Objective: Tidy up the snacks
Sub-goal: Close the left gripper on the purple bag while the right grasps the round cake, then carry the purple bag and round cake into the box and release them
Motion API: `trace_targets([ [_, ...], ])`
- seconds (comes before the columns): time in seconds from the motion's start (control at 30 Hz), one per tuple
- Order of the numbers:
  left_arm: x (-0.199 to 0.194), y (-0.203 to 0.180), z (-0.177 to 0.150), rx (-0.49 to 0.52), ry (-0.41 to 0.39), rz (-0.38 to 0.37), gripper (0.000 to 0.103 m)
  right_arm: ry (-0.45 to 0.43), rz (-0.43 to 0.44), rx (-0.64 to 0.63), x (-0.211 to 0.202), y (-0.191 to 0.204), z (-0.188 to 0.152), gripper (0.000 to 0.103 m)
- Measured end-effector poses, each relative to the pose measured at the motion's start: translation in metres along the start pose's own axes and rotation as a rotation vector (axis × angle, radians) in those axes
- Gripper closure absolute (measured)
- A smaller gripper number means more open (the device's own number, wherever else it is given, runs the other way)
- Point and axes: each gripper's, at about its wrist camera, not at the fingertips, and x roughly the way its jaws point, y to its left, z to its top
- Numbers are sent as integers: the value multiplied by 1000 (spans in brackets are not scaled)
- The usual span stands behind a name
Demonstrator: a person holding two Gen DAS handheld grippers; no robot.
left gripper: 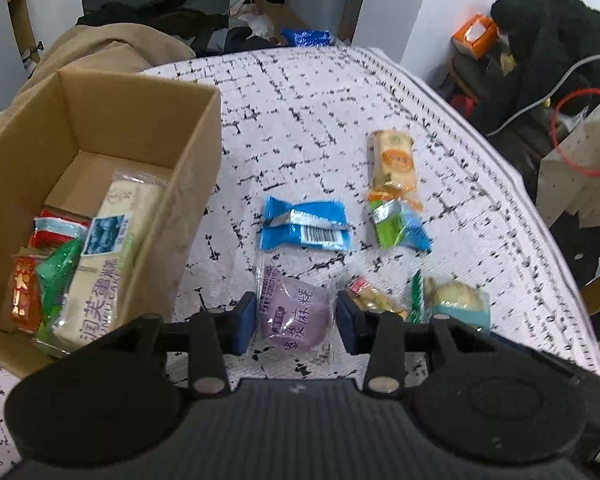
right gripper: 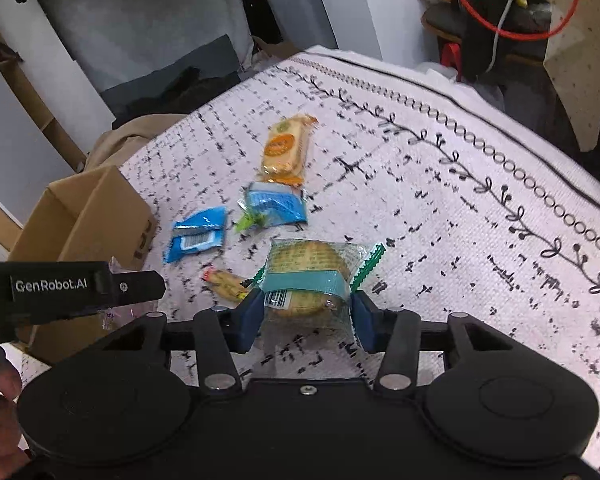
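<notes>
Snack sorting partly done: several packets are already stowed in the cardboard box [left gripper: 99,128]. The left gripper [left gripper: 295,320] is spread wide around the purple mochi packet [left gripper: 293,314], the right gripper [right gripper: 308,316] around the round biscuit packet [right gripper: 306,272]; four more packets are left on the desk [left gripper: 320,92].

We are holding our left gripper [left gripper: 295,322] low with jaws spread apart, and our right gripper [right gripper: 307,318] likewise, fingers parted wide.

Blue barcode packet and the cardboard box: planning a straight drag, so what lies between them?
Only bare patterned cloth lies between the blue barcode packet and the cardboard box, shown in the left wrist view.
</notes>
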Motion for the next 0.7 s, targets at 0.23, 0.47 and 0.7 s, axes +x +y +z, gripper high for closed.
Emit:
trace_targets([
  [0.23,-37,2,12,-6,-56,-60,61,-32,12,66,-30,15,7,56],
  [0.47,-64,21,22,-50,-125,-89,61,-105,12,49,-59,48,20,56],
  [0.7,-81,45,31,-99,-156,-127,61,-148,10,25,-73,80,30,56],
])
